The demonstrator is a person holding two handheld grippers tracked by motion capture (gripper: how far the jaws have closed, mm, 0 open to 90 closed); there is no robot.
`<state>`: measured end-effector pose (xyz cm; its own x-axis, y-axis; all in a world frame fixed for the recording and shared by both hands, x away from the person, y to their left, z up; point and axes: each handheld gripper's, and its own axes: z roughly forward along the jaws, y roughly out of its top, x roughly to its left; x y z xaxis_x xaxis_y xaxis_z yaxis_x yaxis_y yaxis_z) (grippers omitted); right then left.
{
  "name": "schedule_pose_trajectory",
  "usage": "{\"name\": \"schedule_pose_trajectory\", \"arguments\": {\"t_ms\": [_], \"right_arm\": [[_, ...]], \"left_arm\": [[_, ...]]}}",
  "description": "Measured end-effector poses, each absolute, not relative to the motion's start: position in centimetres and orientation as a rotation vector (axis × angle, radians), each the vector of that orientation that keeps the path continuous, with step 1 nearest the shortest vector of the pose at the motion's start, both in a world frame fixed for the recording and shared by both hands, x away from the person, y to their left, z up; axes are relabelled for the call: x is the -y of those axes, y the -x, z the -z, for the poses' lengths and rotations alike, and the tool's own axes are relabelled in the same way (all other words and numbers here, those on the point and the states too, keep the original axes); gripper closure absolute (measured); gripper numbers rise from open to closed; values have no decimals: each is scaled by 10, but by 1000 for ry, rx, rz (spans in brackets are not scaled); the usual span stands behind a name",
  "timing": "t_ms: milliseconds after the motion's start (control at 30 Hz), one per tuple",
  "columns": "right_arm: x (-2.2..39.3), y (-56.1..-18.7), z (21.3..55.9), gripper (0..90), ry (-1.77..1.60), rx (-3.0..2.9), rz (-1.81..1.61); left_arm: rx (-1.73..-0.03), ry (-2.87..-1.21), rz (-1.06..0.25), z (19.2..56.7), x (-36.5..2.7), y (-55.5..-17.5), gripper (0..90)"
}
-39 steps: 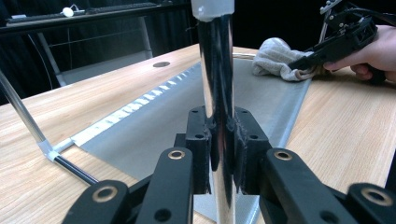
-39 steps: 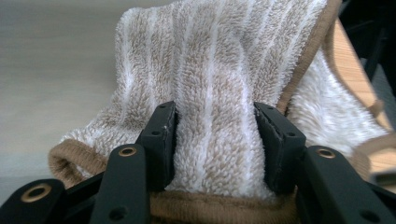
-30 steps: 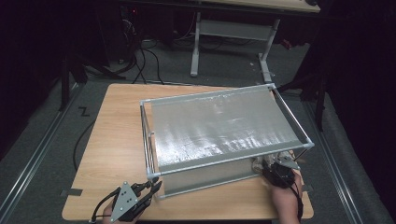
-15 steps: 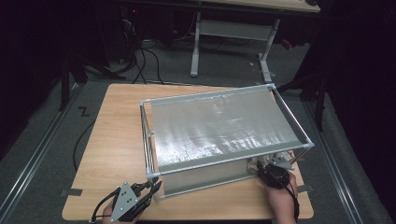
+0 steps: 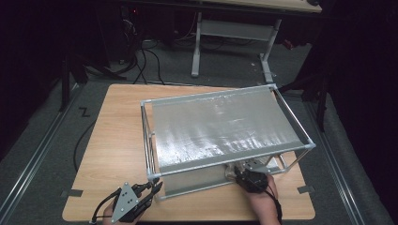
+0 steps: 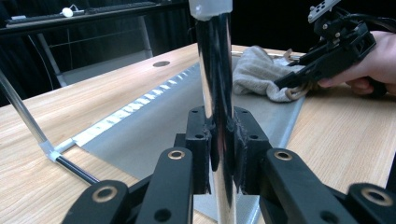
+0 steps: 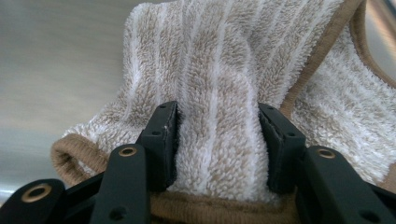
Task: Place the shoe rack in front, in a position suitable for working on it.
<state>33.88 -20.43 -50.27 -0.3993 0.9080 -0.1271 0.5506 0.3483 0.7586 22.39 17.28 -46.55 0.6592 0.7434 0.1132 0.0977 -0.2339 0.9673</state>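
**Towel gripped under the rack while the corner post is held**

Nearest the person, the left claw (image 6: 219, 154) is clamped together on the rack's shiny upright post (image 6: 215, 70) at the front left corner, steadying the frame (image 5: 149, 136) on the wooden surface (image 5: 112, 140). It sits where it did a second ago. The right claw (image 7: 217, 140) has shifted sideways along the front edge since then, and its jaws grip a thick fold of the striped beige towel (image 7: 224, 79), pads pressing into the pile. The towel lies at the rack's front right, beneath the grey sheet (image 5: 220, 126). This suggests the towel is being dragged across the lower panel or pulled clear. No brand, label or writing is readable anywhere.
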Motion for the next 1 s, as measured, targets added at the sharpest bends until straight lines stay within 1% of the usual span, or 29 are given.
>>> {"name": "schedule_pose_trajectory", "arguments": {"t_ms": [500, 733, 1000], "right_arm": [[120, -317, 504, 528, -1056, -2225, -918], [81, -307, 504, 528, -896, -2303, -930], [33, -292, 504, 511, -860, -2393, -1046]], "left_arm": [[-684, -1723, -699, 466, -173, -224, 785], [-686, -1719, -699, 466, -172, -224, 785], [-677, -1715, -693, 466, -172, -225, 785]]}}
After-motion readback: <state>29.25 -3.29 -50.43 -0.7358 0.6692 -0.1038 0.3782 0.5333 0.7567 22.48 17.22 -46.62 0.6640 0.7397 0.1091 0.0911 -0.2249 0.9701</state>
